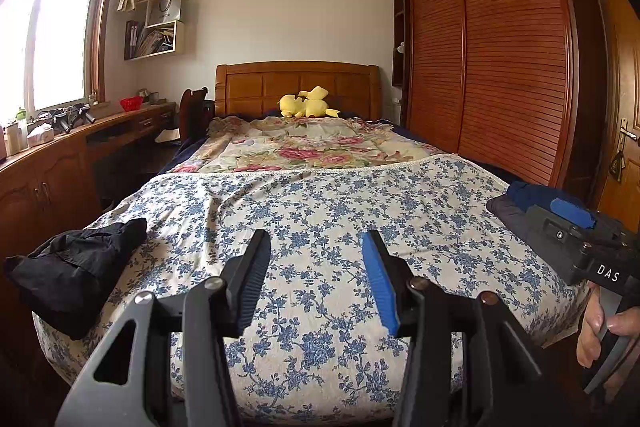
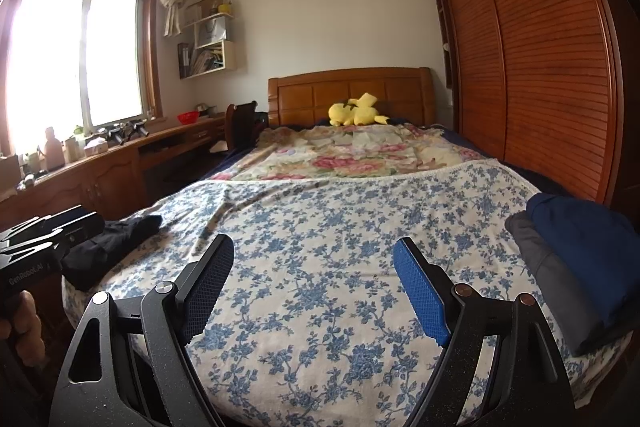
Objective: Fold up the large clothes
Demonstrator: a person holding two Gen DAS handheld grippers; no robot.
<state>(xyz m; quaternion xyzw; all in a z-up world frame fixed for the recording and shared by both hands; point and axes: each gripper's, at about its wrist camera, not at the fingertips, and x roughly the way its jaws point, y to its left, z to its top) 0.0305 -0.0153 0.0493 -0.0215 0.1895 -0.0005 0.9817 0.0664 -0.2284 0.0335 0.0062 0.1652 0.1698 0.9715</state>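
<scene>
Here, a crumpled black garment lies bunched at the bed's left edge; folded dark clothes sit stacked at the right. Left gripper and right gripper hover parted, empty.

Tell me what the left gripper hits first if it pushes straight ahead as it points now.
Probably the blue-flowered bedspread: the left gripper tilts slightly down over bare cover, open and empty. The black garment lies off to its left.

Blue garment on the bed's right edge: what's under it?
The blue garment lies on a grey garment, whose edge shows at its left. Both rest on the blue floral sheet. Anything further beneath is covered.
</scene>
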